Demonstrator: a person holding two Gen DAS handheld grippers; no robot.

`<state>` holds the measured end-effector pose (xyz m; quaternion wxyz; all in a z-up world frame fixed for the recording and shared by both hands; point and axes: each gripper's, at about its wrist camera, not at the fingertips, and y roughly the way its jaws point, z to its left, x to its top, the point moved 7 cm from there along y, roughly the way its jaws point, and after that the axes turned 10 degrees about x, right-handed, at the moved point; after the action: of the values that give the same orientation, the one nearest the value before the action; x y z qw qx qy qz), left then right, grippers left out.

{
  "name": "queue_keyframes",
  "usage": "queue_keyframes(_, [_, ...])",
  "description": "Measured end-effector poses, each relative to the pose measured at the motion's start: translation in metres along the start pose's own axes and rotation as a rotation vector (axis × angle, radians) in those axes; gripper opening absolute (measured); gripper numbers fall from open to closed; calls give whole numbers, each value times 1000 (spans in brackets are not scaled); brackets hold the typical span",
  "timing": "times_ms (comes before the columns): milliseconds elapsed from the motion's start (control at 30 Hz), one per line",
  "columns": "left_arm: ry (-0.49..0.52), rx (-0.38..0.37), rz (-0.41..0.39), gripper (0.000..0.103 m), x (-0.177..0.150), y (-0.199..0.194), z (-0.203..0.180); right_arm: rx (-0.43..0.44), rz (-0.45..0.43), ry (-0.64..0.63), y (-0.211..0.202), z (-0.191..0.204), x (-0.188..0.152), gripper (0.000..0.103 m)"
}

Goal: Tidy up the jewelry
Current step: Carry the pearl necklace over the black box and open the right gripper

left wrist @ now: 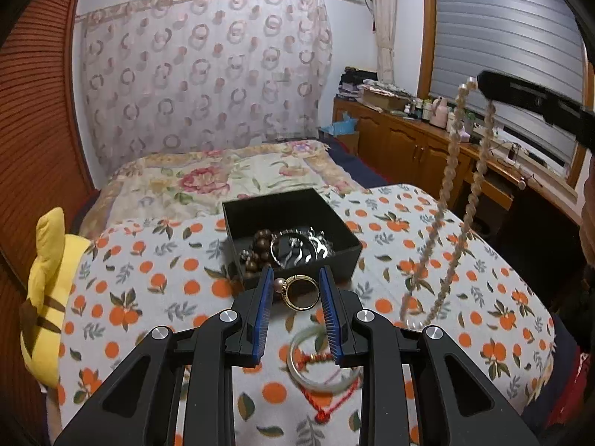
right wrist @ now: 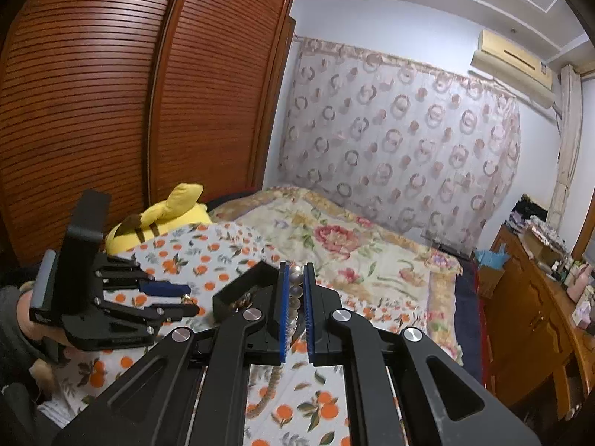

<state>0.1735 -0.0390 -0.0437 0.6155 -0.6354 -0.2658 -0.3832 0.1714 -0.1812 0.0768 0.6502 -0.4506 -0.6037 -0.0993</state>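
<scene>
A black open box point(left wrist: 346, 238) sits on the orange-print cloth and holds a brown bead bracelet point(left wrist: 256, 252) and silver jewelry point(left wrist: 305, 247). My left gripper point(left wrist: 295, 278) is shut on a gold ring bangle with a pearl point(left wrist: 299, 291), held just before the box's near wall. My right gripper point(right wrist: 296, 273) is shut on a long pearl necklace point(right wrist: 295, 290); it hangs from high at the right in the left wrist view point(left wrist: 452, 171), its lower end near the cloth. A pale green jade bangle point(left wrist: 323, 383) with red cord lies under the left gripper.
A yellow plush toy point(left wrist: 48, 297) lies at the cloth's left edge. A floral quilt point(left wrist: 230, 174) covers the bed behind the box. A wooden cabinet point(left wrist: 409, 141) with clutter stands to the right, a slatted wardrobe point(right wrist: 111, 93) to the left.
</scene>
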Motion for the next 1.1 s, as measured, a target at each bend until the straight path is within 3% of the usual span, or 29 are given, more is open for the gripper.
queue_keyframes(267, [-15,9,-5,24,22,22,8,-15,-32,-13,14,-22,35,8])
queue_keyframes(667, [-39,13,62,24,25,72,15,5,-40,-5,63,-49,63,8])
queue_keyframes(867, [-40,29,89,26,21,87,17,33,-5,25,97,-58,51,8])
queue_keyframes(967, [-43,30,87,44,21,88,18,54,36,43,117,-59,33,8])
queue_keyframes(1100, [-42,31,86,45,20,88,18,84,107,80,147,-58,3,9])
